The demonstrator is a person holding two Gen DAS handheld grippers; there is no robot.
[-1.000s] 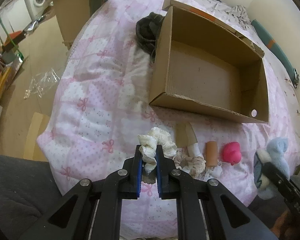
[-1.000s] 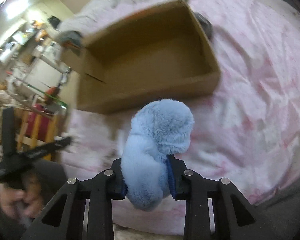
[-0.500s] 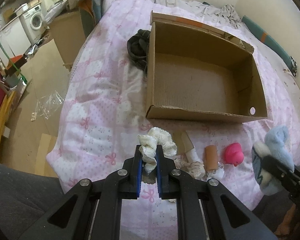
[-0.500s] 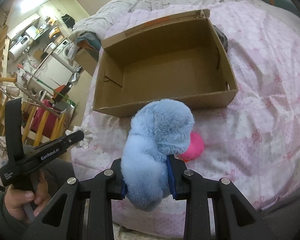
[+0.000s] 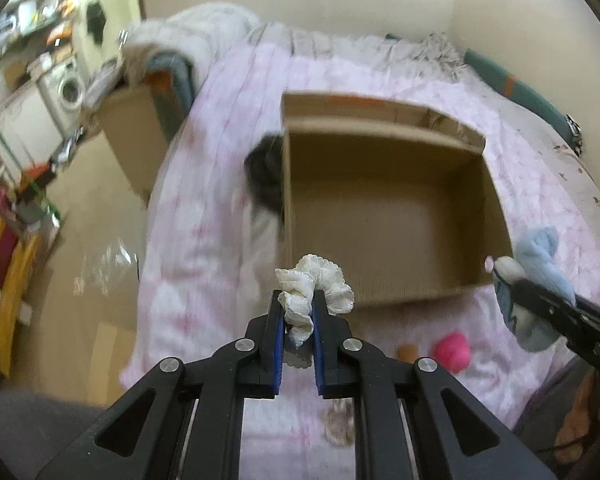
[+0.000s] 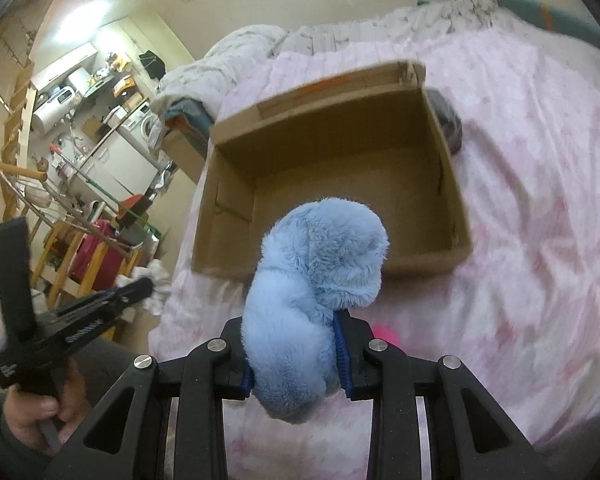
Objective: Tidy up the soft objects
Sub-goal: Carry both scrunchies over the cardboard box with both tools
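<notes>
Scrunchie (image 5: 314, 286), cream and frilly, sits pinched in the left hand-held gripper (image 5: 297, 312); the right hand-held gripper (image 6: 296, 354) clamps a blue plush (image 6: 314, 280). Both hang before the empty cardboard box (image 6: 458, 216) on the bed (image 6: 540, 160). Carry each past the near wall, then release low inside.

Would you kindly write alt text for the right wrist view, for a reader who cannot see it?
The right claw grips a fluffy blue plush toy above a pink bedspread, with an open, empty cardboard box just beyond it. At left, the left claw holds a white frilly scrunchie.
</notes>
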